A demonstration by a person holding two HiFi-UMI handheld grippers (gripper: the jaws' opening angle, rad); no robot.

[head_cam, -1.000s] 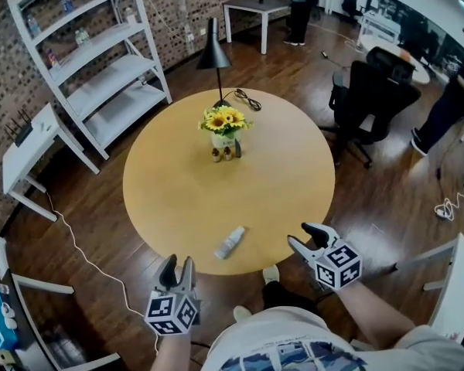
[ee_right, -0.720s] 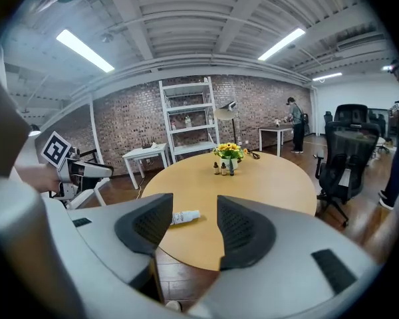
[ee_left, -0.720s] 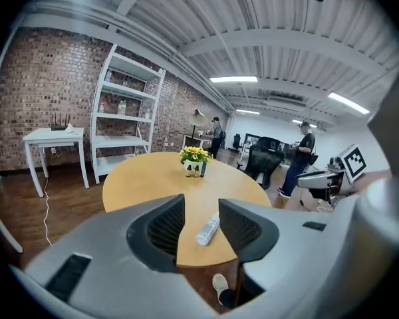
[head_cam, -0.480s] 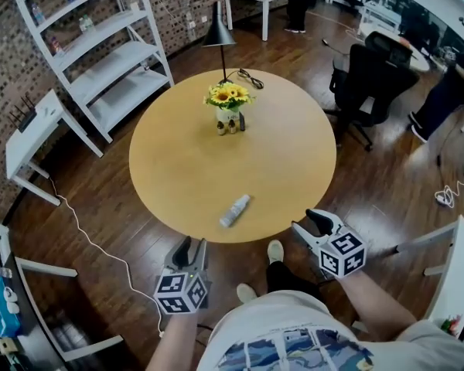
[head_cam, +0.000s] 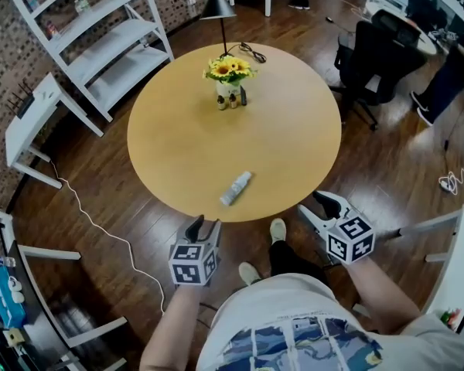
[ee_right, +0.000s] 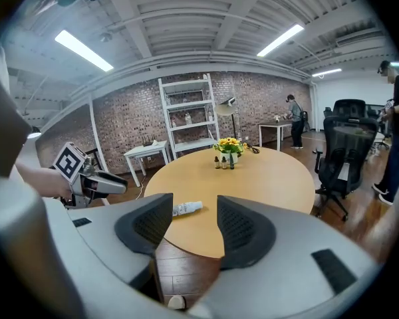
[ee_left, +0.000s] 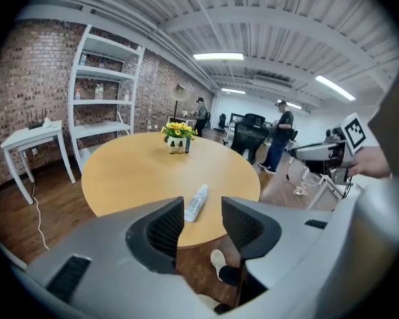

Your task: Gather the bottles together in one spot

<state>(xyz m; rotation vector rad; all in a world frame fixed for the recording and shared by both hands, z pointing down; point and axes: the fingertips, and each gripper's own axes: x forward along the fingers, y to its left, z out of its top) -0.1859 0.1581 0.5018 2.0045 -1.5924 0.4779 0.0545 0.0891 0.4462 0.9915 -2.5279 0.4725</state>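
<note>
The room had brick walls, a dark wooden floor and white shelving. A round, light-wood tabletop [head_cam: 170,137] stood at its centre.

Position of the items:
- Three small dark bottles [head_cam: 232,101] stood in a row at the far side of the tabletop, just in front of a white vase of yellow sunflowers [head_cam: 228,76].
- A white cylindrical plastic bottle [head_cam: 236,188] lay on its side near the near edge, well apart from that row.

State of the tools:
- The left tool [head_cam: 204,226] was held off the tabletop, just beyond its near edge, and pointed towards the white bottle. Its jaws had just been opening and stood spread, with nothing between them.
- The right tool [head_cam: 317,205] was held off the near-right edge, jaws spread and empty.

Task status, as a judgement: the three small bottles were already grouped, and the white bottle was the only one on the tabletop lying apart. No grasp had been made. What was left was to grip the white bottle, carry it across and set it beside the row.
</note>
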